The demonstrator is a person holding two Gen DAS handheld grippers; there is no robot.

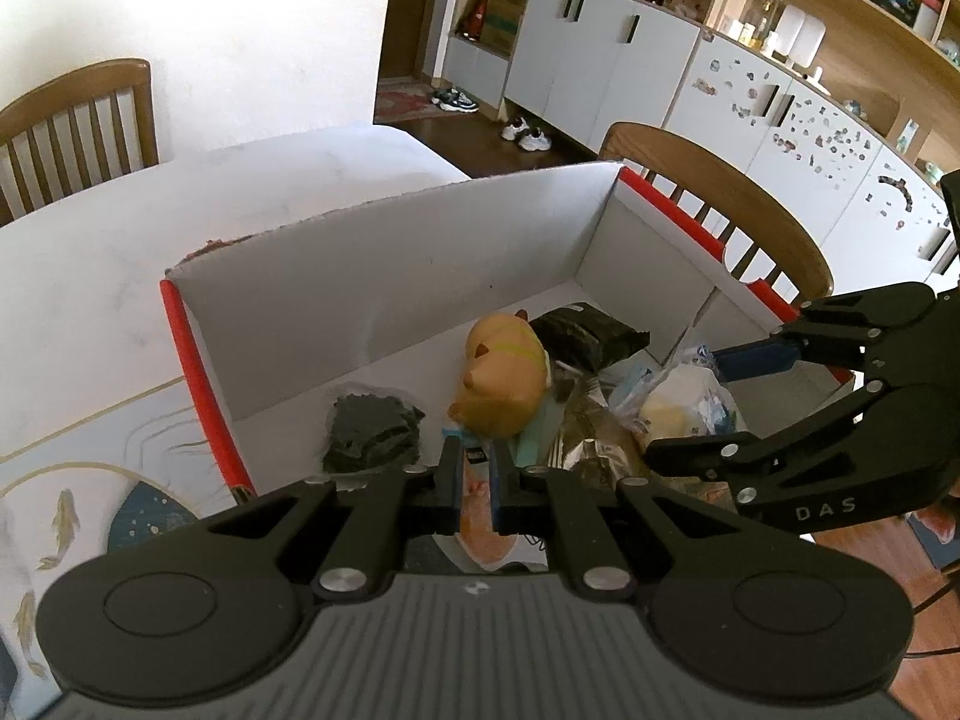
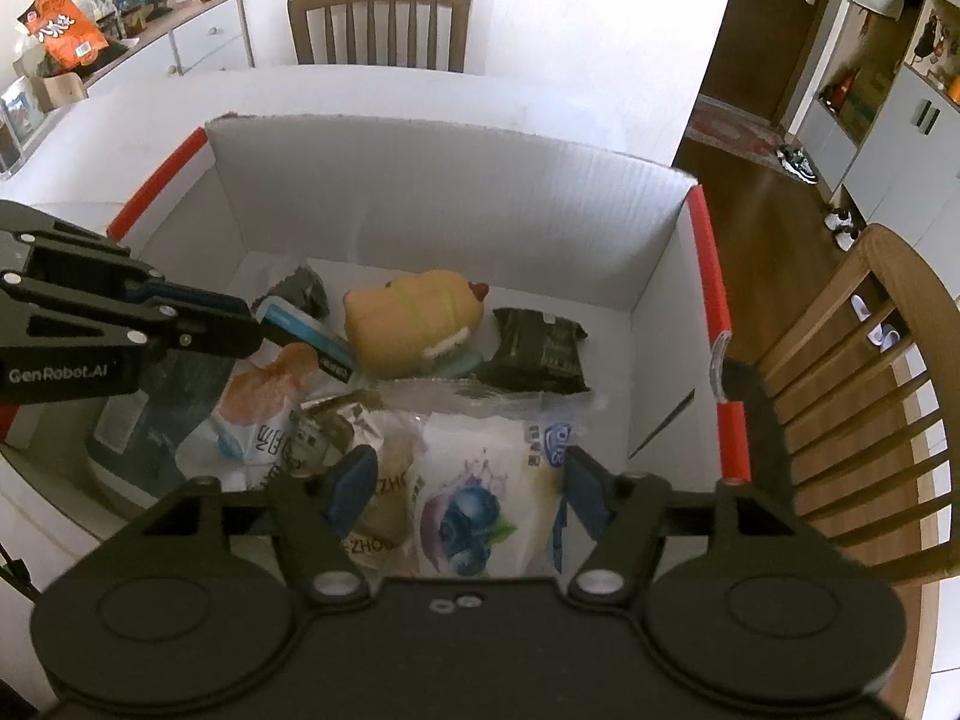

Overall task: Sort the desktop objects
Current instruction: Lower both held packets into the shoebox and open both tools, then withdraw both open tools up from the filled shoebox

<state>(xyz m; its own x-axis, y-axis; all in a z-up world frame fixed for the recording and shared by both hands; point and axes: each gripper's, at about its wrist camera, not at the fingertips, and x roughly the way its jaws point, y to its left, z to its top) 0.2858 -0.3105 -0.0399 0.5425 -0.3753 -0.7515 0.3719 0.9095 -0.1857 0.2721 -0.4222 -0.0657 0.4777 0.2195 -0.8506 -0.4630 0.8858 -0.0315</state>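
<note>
**Both tongs over a crowded box**

The white cardboard box with red edge strips [image 2: 456,204] sits on the white tabletop [image 1: 120,228], already holding a yellow-orange soft animal toy [image 2: 414,318], a dark green foil packet [image 2: 540,348] and several snack bags. The left tongs [image 1: 477,474] are nearly pressed together, pinching a pale bag with orange print [image 2: 264,396] low over the box floor. The right tongs [image 2: 465,480] hang spread above a white blueberry-print bag [image 2: 480,480], gripping nothing. Risk, as I judge it: the two tools are near each other, so a careless lift could knock them together or drag neighbouring bags out.
</note>
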